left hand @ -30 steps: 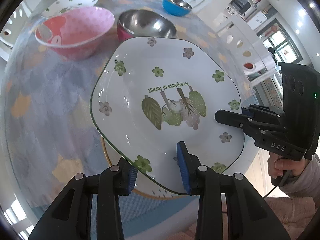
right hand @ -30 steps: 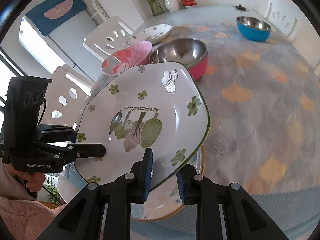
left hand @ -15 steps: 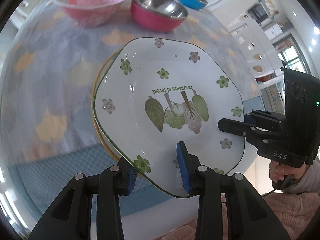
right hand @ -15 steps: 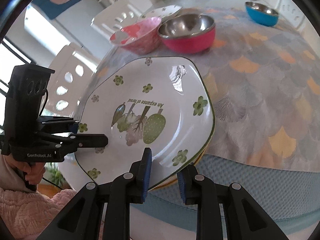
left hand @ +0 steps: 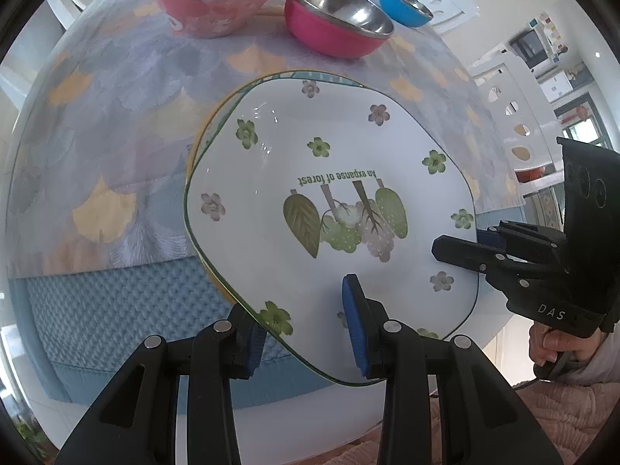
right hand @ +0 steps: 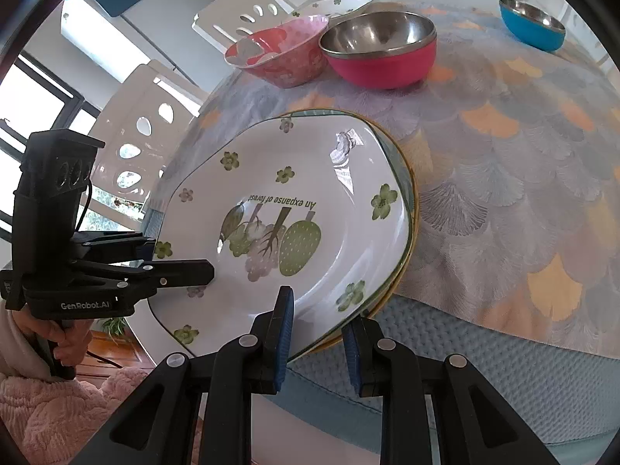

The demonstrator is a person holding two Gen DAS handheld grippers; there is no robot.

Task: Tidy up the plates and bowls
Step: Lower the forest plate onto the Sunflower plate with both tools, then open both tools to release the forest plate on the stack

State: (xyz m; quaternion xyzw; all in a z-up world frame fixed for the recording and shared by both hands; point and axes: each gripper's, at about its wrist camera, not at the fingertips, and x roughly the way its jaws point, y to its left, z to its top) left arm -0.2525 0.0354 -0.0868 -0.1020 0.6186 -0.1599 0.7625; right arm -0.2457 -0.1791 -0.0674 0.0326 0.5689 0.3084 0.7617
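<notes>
Lowered glossy floral plate (left hand: pixel 329 178) onto yellow-rimmed plate (right hand: pixel 410 209) | both jaws pinching its rim | scalloped tablecloth (left hand: pixel 128 89)

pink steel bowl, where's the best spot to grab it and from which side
Take the pink steel bowl by its thin rim, one finger inside, one outside, coming from above at the near edge. It stands upright and open, and its rounded wall offers no flat grip. The pink patterned bowl crowds its left side, so stay off that side.
</notes>
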